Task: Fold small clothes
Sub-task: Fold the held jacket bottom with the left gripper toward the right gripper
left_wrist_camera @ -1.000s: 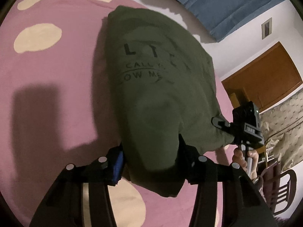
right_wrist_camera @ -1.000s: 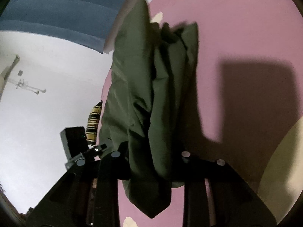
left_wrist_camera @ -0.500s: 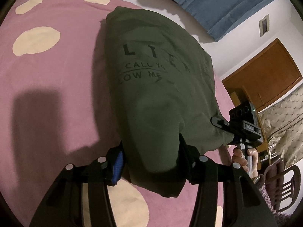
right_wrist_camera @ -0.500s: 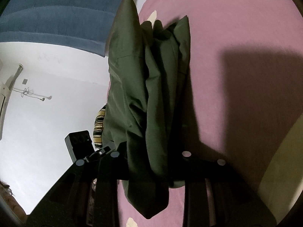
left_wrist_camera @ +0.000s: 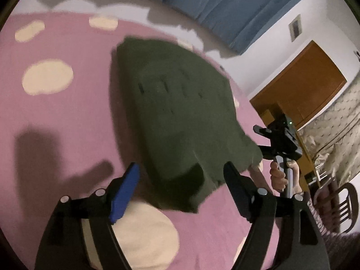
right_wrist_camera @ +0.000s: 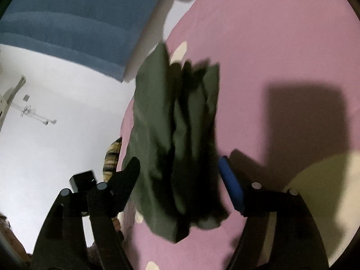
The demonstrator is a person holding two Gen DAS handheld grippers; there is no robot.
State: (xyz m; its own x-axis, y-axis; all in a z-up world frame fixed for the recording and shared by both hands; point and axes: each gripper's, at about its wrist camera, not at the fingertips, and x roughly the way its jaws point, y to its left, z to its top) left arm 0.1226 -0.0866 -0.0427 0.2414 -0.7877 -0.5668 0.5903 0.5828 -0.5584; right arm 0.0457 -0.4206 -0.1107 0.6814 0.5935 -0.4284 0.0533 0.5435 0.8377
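The left tool (left_wrist_camera: pixel 180 180) and right tool (right_wrist_camera: pixel 178 168) have just been opening; both stand spread, pads clear of the folded green shirt (left_wrist_camera: pixel 180 117) on the pink bed (left_wrist_camera: pixel 56 117).

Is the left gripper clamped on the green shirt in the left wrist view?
No. The left gripper has just been opening, and its fingers stand clear on either side of the green shirt between them.
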